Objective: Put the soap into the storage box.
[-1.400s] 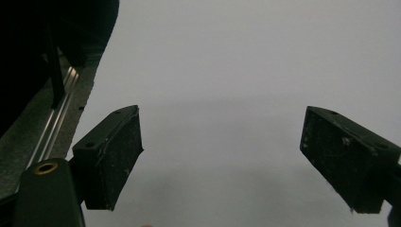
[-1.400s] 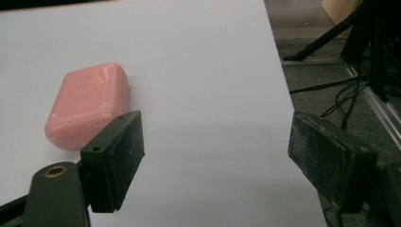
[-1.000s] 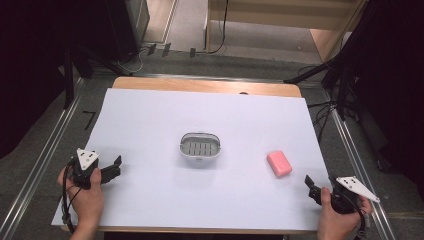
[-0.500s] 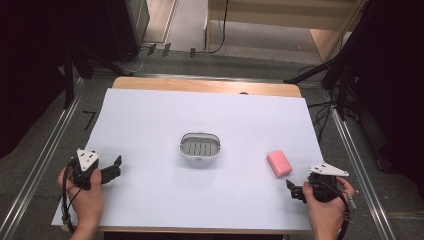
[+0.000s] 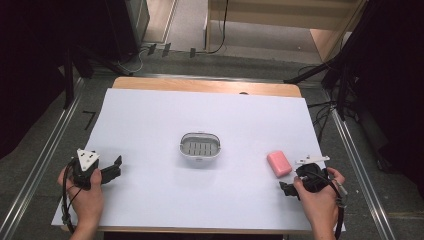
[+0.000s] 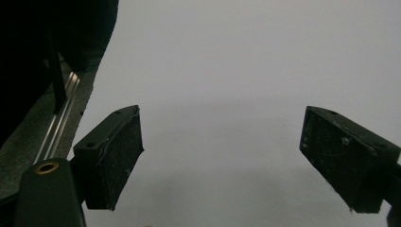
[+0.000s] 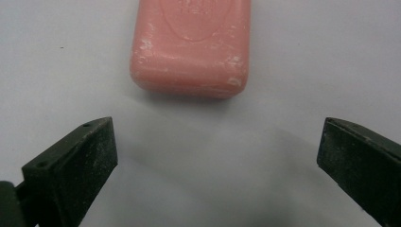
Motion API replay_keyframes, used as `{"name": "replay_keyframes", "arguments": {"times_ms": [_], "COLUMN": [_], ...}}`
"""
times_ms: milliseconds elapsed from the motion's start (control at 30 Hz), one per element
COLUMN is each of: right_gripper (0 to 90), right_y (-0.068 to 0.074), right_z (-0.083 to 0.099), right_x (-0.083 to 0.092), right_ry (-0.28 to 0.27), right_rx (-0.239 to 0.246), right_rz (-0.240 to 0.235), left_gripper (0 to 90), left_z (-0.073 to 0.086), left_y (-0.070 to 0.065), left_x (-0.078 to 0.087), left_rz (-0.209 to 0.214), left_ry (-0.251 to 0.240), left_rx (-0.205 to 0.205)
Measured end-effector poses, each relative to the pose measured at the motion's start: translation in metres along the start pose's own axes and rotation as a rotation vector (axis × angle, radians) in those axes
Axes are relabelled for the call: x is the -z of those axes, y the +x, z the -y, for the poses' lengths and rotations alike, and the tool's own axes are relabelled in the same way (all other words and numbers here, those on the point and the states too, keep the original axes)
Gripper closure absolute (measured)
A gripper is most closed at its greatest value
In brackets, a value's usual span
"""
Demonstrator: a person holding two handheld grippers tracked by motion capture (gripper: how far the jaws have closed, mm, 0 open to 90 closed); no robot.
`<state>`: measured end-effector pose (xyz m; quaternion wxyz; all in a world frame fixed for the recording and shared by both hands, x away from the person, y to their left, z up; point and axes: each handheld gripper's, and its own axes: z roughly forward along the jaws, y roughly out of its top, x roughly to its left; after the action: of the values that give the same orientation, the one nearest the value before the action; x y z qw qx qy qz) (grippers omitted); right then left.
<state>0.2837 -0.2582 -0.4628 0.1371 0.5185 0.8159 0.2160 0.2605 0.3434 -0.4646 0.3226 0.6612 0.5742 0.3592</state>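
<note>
- The pink soap bar (image 5: 279,163) lies flat on the white table sheet (image 5: 150,130), toward its right near side, at about four o'clock from the slotted soap dish (image 5: 199,146) and well apart from it.
- In the right gripper view the soap bar (image 7: 191,45) sits at twelve o'clock from the right gripper (image 7: 215,165), just ahead of the tips; its jaws have just been opening and now stand wide apart with nothing between them (bare sheet only).
- The bar's long axis runs on toward twelve o'clock, in line with the reach, so the jaws would close across its short width, and the gap looks wider than the bar.
- The right gripper (image 5: 289,189) is just beside the soap, at about five o'clock from it.
- The left gripper (image 5: 114,169) rests far across the sheet, jaws apart over blank sheet, so the right hand is much the nearer.
</note>
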Motion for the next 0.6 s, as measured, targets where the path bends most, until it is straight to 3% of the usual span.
{"name": "replay_keyframes", "arguments": {"times_ms": [200, 333, 600], "right_gripper": [0.0, 0.0, 0.0], "right_y": [0.002, 0.004, 0.004], "right_z": [-0.012, -0.020, -0.031], "right_x": [-0.004, -0.005, -0.008], "right_ry": [0.070, 0.095, 0.110], "right_rx": [0.000, 0.003, 0.015], "right_rz": [-0.020, -0.005, -0.004], "left_gripper": [14.6, 14.6, 14.6], "left_z": [0.000, 0.000, 0.000], "left_y": [0.000, 0.000, 0.000], "left_x": [0.000, 0.000, 0.000], "left_rz": [0.002, 0.002, 0.002], "left_ry": [-0.001, 0.000, -0.001], "left_rx": [0.000, 0.000, 0.000]}}
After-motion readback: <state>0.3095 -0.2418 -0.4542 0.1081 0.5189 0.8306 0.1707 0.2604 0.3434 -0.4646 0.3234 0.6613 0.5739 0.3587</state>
